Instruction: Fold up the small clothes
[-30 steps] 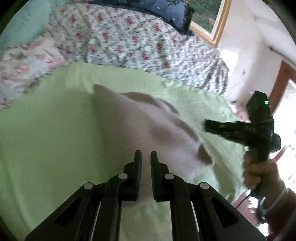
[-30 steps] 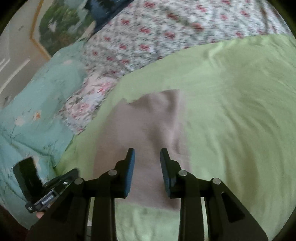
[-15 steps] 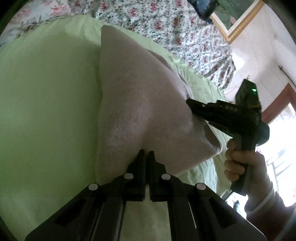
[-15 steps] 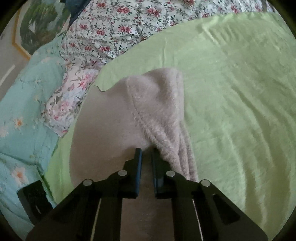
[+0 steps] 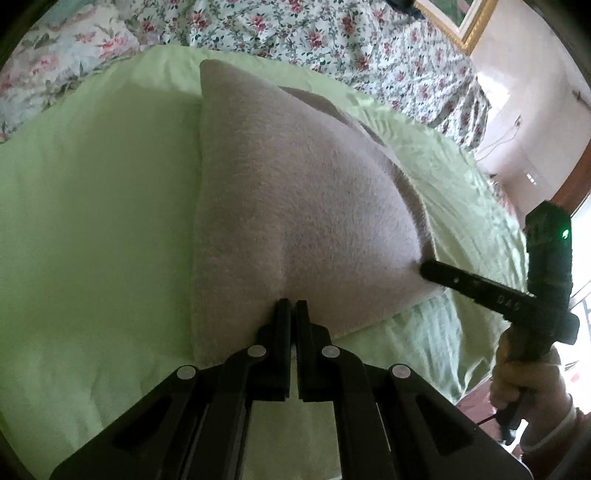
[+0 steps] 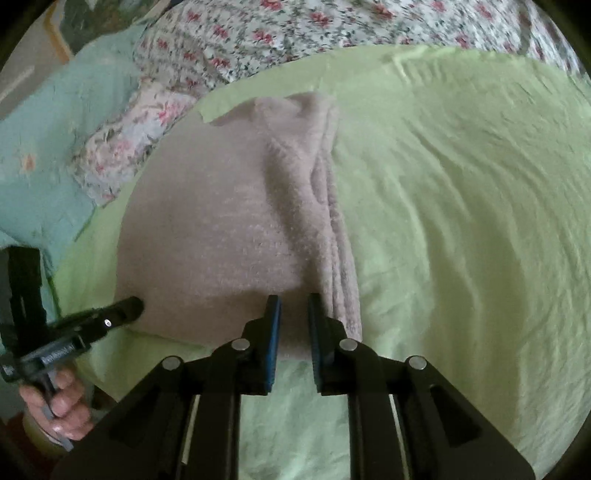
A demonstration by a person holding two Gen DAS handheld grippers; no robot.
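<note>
Garment (image 5: 295, 206): small, mauve-grey, fuzzy fleece or terry knit, lying folded on a pale green sheet (image 5: 92, 221) that covers the bed. In the left wrist view it reads as a rounded wedge, with a straight edge down its left side and a curved edge on the right where a lower layer shows as a narrow band. In the right wrist view the garment (image 6: 221, 229) has a nubby pile, and its right side is a stack of several folded layers running in a long ridge. Left gripper (image 5: 292, 306): jaws pressed together at the near hem, pinching the fabric edge, with a small pucker rising just above the tips. Right gripper (image 6: 293, 306): jaws opening, blue-lined pads spread slightly, near hem lies between them, not pressed. The right gripper's tip meets the garment's right corner in the left view. The sheet is smooth cotton with fine creases. Beyond it are a rose-print floral quilt (image 5: 332, 40) and a teal floral cover (image 6: 48, 122). A gilt picture frame (image 5: 469, 26) is on the wall.
</note>
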